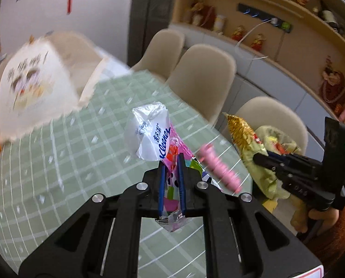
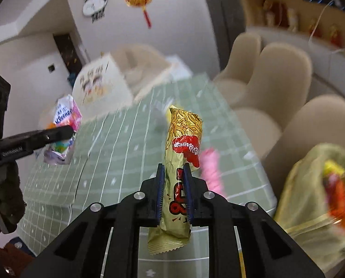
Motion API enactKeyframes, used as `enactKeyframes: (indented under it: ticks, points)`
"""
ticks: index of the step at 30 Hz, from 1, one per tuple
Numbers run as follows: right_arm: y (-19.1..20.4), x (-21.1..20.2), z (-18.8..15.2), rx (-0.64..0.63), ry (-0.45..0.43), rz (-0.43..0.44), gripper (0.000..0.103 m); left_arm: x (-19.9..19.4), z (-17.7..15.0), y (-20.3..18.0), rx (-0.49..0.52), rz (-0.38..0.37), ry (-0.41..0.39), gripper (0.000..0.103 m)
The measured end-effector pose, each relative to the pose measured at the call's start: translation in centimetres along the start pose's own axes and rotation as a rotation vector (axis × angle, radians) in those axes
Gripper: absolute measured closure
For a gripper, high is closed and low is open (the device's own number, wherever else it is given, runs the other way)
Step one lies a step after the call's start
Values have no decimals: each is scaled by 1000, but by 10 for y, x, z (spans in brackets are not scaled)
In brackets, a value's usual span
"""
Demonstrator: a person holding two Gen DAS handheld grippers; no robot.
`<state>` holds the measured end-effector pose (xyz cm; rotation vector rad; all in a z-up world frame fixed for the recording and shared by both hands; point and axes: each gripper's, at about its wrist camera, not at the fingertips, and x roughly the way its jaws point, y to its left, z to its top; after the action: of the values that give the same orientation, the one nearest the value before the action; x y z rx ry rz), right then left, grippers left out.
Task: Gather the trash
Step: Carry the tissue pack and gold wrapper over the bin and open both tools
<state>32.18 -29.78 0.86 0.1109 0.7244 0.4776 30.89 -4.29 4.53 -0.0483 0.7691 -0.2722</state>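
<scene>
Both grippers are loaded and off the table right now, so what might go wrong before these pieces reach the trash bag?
1. The left gripper pinches only the pink wrapper; the Kleenex pack sits beyond its fingertips and may drop.
2. The right gripper grips the long gold noodle wrapper mid-length, so it might slip or swing.
3. The yellow-green bag looks slumped beside the table; a release could miss its opening.

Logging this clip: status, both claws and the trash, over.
Left claw shut on Kleenex pack and pink wrapper. Right claw shut on gold snack wrapper. Pink item on table. Nothing blocking.
</scene>
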Motion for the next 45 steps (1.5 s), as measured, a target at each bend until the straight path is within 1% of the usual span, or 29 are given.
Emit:
enactKeyframes:
  ticks: [3, 5, 8, 11, 13, 15, 16, 19, 21, 24, 26, 29, 31, 32, 33, 34, 36, 39, 40, 42, 43, 45]
  points:
    - [-20, -34, 11, 2, -73, -61, 86, -1, 20, -27, 60, -39, -40, 95]
    - [-33, -57, 14, -3, -118, -124, 86, 1, 31, -49, 108, -73, -61, 95]
    - [-52, -81, 13, 7, -146, -201, 86, 13, 46, -82, 148, -162, -58, 95]
    - [-79, -106, 6, 39, -154, -299, 86, 33, 56, -114, 177, -250, -39, 95]
    - [-94, -119, 2, 59, -148, -347, 86, 51, 61, -135, 180, -333, -8, 95]
    - [-111, -132, -4, 89, -146, -409, 86, 80, 64, -158, 167, -442, 53, 95]
    - [-121, -138, -8, 105, -144, -440, 86, 94, 64, -169, 163, -480, 85, 95]
    - [-149, -154, -19, 172, -133, -523, 86, 134, 56, -202, 164, -574, 180, 95]
    - [-165, -162, -28, 217, -125, -558, 86, 163, 47, -228, 172, -626, 250, 95]
    - [-184, -169, -40, 268, -107, -601, 86, 197, 31, -264, 200, -640, 320, 95]
    - [-193, -171, -46, 297, -96, -609, 86, 215, 23, -283, 219, -639, 357, 95]
    - [-203, -171, -55, 323, -75, -614, 87, 238, 15, -304, 253, -611, 383, 94]
    - [-208, -168, -59, 330, -62, -611, 87, 254, 13, -311, 255, -599, 422, 82]
    - [-211, -165, -60, 334, -57, -606, 86, 260, 13, -311, 240, -593, 440, 72]
    - [-213, -163, -60, 336, -54, -602, 87, 262, 14, -308, 223, -593, 450, 65]
    - [-214, -159, -60, 337, -52, -595, 86, 260, 15, -304, 211, -599, 451, 63]
    - [-218, -150, -57, 338, -49, -576, 86, 252, 19, -291, 188, -601, 424, 55]
    - [-221, -131, -49, 337, -46, -534, 86, 235, 28, -269, 158, -576, 376, 50]
    - [-222, -121, -45, 334, -46, -507, 86, 227, 30, -255, 149, -564, 351, 49]
    - [-224, -104, -39, 330, -50, -459, 86, 209, 34, -230, 138, -519, 282, 44]
    - [-227, -93, -36, 339, -53, -426, 86, 206, 37, -222, 134, -497, 259, 43]
    - [-239, -70, -34, 392, -48, -383, 86, 193, 37, -199, 121, -438, 213, 40]
